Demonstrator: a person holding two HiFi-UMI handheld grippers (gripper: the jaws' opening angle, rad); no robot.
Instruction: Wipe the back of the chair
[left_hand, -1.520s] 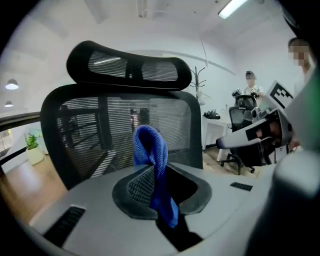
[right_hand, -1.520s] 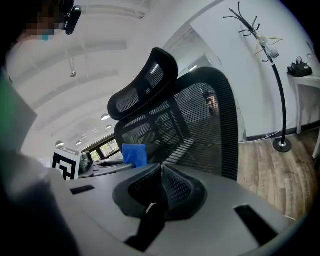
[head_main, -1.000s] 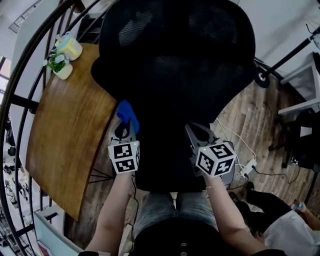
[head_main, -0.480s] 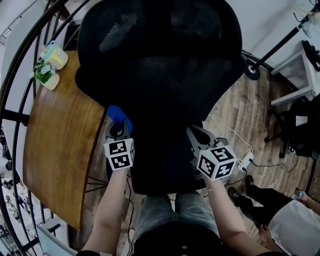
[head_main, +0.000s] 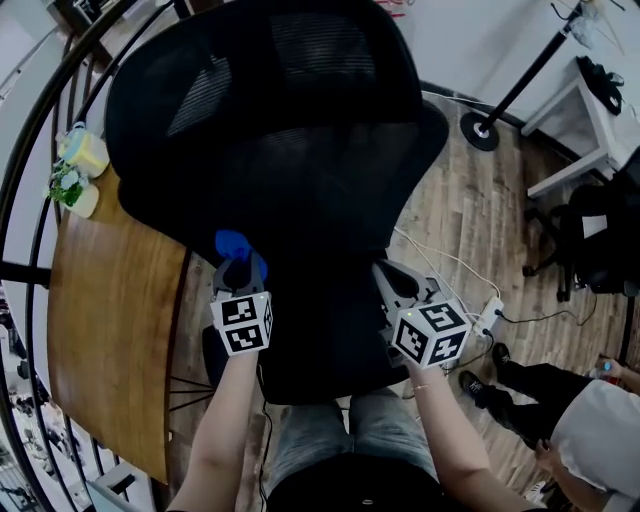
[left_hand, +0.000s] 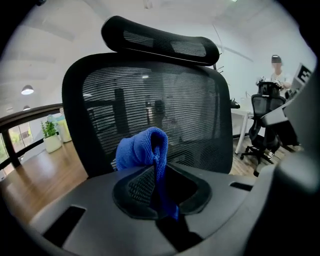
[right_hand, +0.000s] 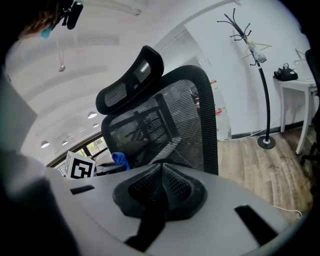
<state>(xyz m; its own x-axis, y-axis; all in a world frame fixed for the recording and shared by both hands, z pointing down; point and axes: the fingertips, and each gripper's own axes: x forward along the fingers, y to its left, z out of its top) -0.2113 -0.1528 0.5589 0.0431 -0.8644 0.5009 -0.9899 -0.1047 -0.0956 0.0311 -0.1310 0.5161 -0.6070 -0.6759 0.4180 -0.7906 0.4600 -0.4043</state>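
Observation:
A black mesh office chair (head_main: 290, 170) with a headrest (left_hand: 160, 40) stands with its back (left_hand: 155, 120) facing me. My left gripper (head_main: 238, 268) is shut on a blue cloth (left_hand: 145, 150), whose bunched end (head_main: 232, 243) sticks out past the jaws just short of the lower left of the chair back. My right gripper (head_main: 392, 282) is shut with nothing in it, low at the chair back's right side (right_hand: 200, 120). The blue cloth (right_hand: 120, 159) and the left gripper's marker cube (right_hand: 80, 166) also show in the right gripper view.
A curved wooden table (head_main: 105, 330) lies to the left, with a small potted plant (head_main: 70, 188) and a yellowish container (head_main: 85, 150) on it. A black railing (head_main: 25, 200) curves round it. Right: a coat stand base (head_main: 484, 130), cables and a power strip (head_main: 490, 315), another black chair (head_main: 590, 240), a white desk (head_main: 585, 110).
Both grippers have drifted slightly downward in view while the chair back shifted left and filled more of the frame. The left gripper still holds the cloth; the right stays shut.

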